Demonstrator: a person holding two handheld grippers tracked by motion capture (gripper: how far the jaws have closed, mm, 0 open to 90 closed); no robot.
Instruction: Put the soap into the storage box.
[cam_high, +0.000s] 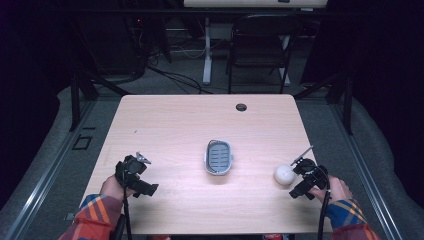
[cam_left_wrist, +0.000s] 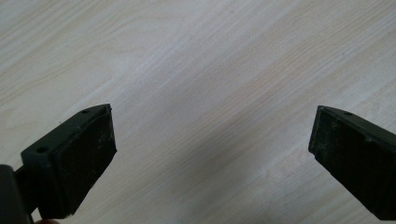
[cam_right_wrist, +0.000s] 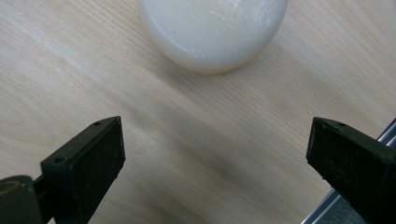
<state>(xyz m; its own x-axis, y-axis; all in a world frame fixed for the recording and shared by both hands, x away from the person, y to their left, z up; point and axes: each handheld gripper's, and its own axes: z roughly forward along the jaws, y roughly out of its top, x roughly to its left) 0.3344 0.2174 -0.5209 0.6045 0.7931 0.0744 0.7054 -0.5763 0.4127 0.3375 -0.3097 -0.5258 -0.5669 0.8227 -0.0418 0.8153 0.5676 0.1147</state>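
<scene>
A person in plaid sleeves holds two grippers over a light wooden table (cam_high: 165, 120). The left gripper (cam_high: 134, 172), near the table's left front, has its jaws spread wide over bare wood. The right gripper (cam_high: 306, 175), near the right front edge, also has its jaws wide apart, holding nothing, and points at a round white ball (cam_high: 284, 175) lying on the table just beside it. A small grey slotted tray (cam_high: 219, 157) sits at the table's centre, well apart from both grippers.
</scene>
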